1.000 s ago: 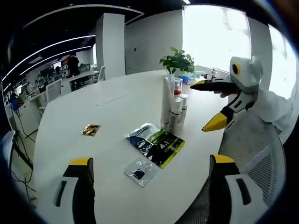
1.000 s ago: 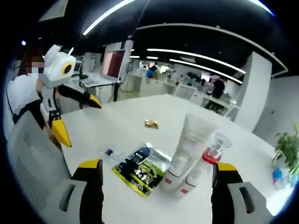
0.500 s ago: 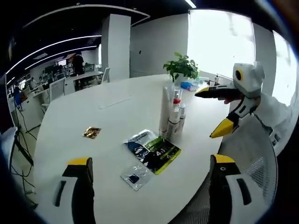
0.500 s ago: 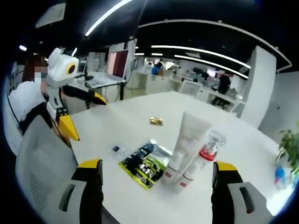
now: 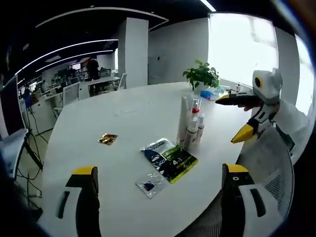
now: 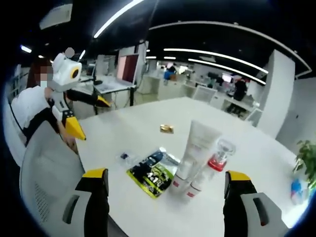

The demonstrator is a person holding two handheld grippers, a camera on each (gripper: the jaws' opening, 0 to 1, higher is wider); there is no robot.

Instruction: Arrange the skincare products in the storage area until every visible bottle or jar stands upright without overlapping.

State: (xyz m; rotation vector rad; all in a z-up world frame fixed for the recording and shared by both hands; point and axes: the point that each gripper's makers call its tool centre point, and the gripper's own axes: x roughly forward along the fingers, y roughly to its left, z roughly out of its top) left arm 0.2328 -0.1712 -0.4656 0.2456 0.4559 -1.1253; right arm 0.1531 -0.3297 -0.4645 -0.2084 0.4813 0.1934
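A cluster of skincare products stands upright on the white table [image 5: 123,118]: a tall white tube [image 6: 196,148], a clear-capped bottle with a red collar [image 6: 217,161], and smaller white tubes [image 5: 191,132] pressed close beside them. My left gripper [image 5: 159,170] is open with nothing between its jaws and sits well short of the cluster. It also appears at the left of the right gripper view as the left gripper [image 6: 90,116], held by a person. My right gripper [image 6: 166,175] is open and empty too. The right gripper [image 5: 232,116] hovers just right of the products.
A green-black sachet [image 5: 170,157], a small clear sachet [image 5: 150,185] and a gold packet [image 5: 107,139] lie flat on the table. A potted plant [image 5: 201,76] stands at the far side. A mesh chair back [image 6: 47,182] is near the table edge.
Both views have drawn back a little, so the products look smaller. Nothing on the table has moved, and both grippers stay open.
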